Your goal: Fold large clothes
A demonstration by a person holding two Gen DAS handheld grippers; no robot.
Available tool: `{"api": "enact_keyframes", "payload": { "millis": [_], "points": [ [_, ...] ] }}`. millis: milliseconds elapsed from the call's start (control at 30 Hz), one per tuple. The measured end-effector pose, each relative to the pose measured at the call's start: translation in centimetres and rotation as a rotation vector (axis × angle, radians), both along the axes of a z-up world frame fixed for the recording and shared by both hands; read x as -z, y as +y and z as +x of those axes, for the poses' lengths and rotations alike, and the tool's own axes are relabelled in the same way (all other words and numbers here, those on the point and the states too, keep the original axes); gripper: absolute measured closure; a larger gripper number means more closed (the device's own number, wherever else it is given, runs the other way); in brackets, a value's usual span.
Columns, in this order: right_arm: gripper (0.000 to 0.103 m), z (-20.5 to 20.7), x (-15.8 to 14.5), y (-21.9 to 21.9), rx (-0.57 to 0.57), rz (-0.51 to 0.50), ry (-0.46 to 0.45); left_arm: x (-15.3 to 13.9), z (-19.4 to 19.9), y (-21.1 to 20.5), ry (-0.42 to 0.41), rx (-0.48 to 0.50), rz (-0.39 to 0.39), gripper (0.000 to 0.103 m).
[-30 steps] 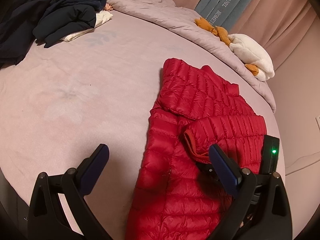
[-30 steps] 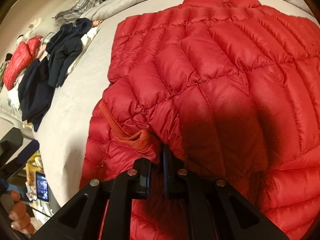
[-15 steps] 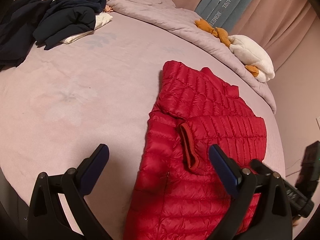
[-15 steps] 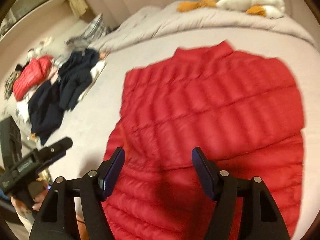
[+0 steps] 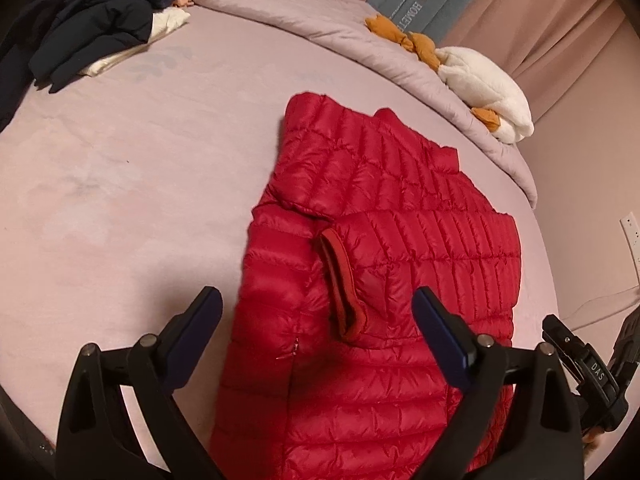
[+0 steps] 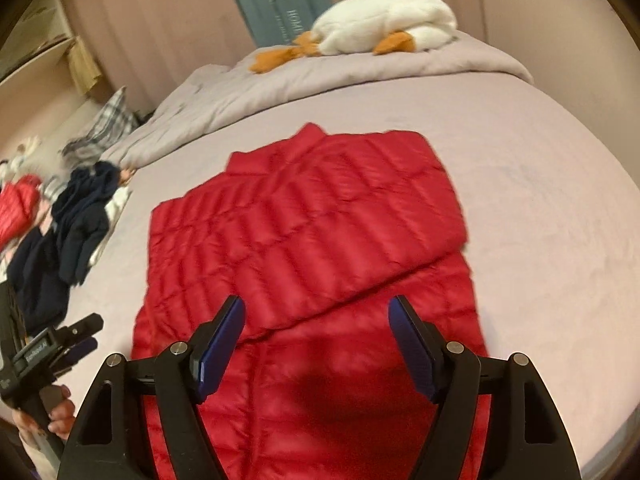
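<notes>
My right claw (image 6: 316, 344) has just opened and let go of the sleeve cuff (image 5: 342, 284), which now lies across the red jacket (image 5: 384, 240) on the bed (image 5: 140, 180). My left claw (image 5: 316, 332) hangs apart, empty; sleeve fold done.

From my seat the red jacket (image 5: 360, 360) runs off the bottom edge in both wrist views, so I can't see its hem. In the right view it is smeared with motion blur — the quilting is soft. The dark clothes pile (image 5: 100, 20) is cut by the top-left edge in the left view. The lettering on the blue curtain (image 6: 280, 0) is too blurred to read, and the hand (image 6: 60, 416) gripping the left tool (image 6: 60, 344) is only partly in frame.
</notes>
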State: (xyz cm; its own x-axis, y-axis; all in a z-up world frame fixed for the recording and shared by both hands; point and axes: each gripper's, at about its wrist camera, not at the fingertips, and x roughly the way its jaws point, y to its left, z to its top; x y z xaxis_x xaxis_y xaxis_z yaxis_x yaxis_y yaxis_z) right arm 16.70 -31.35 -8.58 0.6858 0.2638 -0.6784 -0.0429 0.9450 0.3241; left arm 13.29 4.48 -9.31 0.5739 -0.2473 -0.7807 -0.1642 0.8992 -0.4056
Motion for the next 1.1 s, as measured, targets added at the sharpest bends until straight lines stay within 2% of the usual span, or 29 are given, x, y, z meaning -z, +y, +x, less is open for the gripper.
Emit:
{"api": "enact_keyframes", "payload": {
  "millis": [200, 600, 867, 967, 1000, 1067, 1100],
  "points": [
    [0.029, -0.6, 1.3, -2.5, 0.046, 0.018, 0.034, 1.1, 0.8, -1.2, 0.033, 0.022, 0.012, 0.012],
    [0.029, -1.3, 2.6, -4.8, 0.105, 0.064, 0.071, 2.9, 2.1, -2.4, 0.083, 0.055, 0.032, 0.013],
    [0.029, -1.6, 2.9, -5.3, 0.122, 0.072, 0.081, 4.2, 3.1, -2.9, 0.087, 0.093, -0.025, 0.013],
    [0.029, -1.6, 3.1, -5.3, 0.124, 0.07, 0.089, 5.0, 3.7, -3.2, 0.098, 0.107, -0.06, 0.017],
    [0.029, -1.5, 3.2, -5.3, 0.126, 0.071, 0.091, 5.4, 4.0, -3.2, 0.102, 0.107, -0.074, 0.021],
    [0.029, -1.5, 3.3, -5.3, 0.128, 0.072, 0.093, 5.8, 4.3, -3.3, 0.095, 0.112, -0.102, 0.04],
    [0.029, -1.5, 3.4, -5.3, 0.129, 0.074, 0.094, 6.1, 4.6, -3.4, 0.09, 0.127, -0.127, 0.062]
  ]
}}
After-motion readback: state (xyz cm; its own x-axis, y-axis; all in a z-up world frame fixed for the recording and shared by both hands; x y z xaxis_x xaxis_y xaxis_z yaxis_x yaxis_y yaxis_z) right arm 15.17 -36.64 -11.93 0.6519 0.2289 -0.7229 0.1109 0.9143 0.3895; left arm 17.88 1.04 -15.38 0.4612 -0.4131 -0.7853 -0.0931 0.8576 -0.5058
